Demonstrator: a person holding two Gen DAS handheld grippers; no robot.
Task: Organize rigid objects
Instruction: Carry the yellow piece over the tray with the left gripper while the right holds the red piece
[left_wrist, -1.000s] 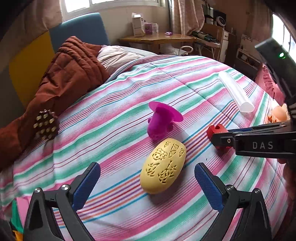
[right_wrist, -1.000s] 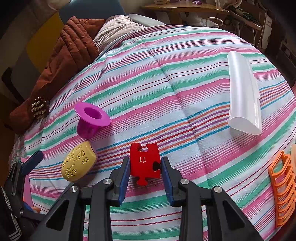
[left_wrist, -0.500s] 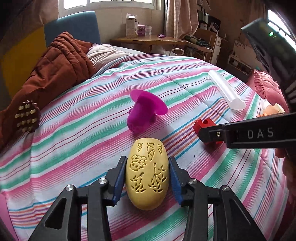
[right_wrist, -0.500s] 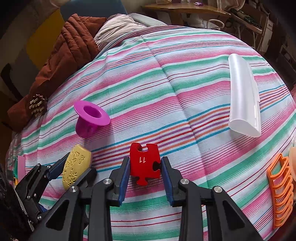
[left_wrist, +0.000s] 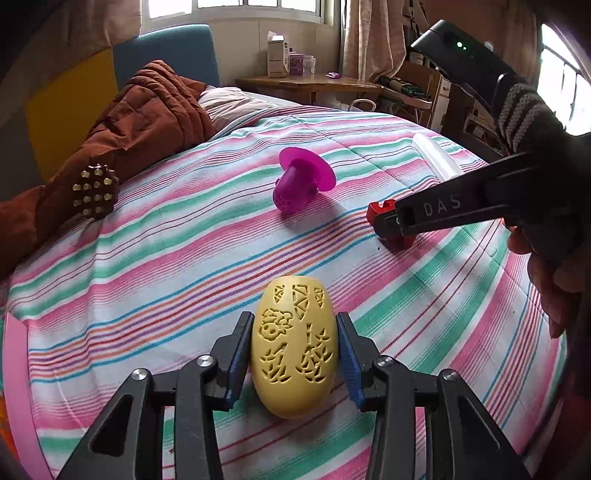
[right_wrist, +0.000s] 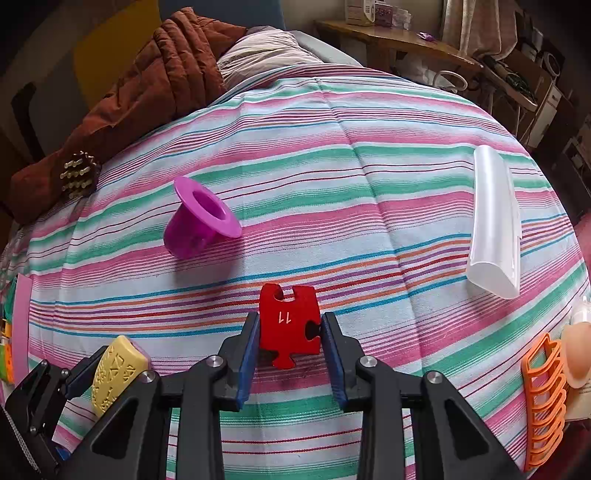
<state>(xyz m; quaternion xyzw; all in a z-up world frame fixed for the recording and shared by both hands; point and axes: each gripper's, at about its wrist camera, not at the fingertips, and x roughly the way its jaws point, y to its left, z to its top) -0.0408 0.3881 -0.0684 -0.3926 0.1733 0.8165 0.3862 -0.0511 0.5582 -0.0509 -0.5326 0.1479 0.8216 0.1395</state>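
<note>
On the striped bedspread (left_wrist: 184, 258) both grippers are clamped on something. The left gripper (left_wrist: 294, 350) pinches the yellow egg-shaped shell (left_wrist: 294, 350) with cut-out patterns; its blue pads (left_wrist: 242, 354) press the shell's two long sides at the near middle of the bed. The right gripper (right_wrist: 289, 332) grips the red puzzle piece (right_wrist: 289, 325) marked 11 — pads flat against its left and right edges — with the piece standing on edge on the cloth, to the right of the shell. Farther off, between the two, the magenta flanged cup (left_wrist: 301, 181) lies tipped on its side. A long white translucent tube (right_wrist: 495, 221) rests at the far right, well apart from the rest. An orange slatted piece (right_wrist: 543, 402) sits at the near right edge. A brown quilt (left_wrist: 140, 122) is bunched at the far left — a studded brown ball (left_wrist: 94, 192) lies against it.
</note>
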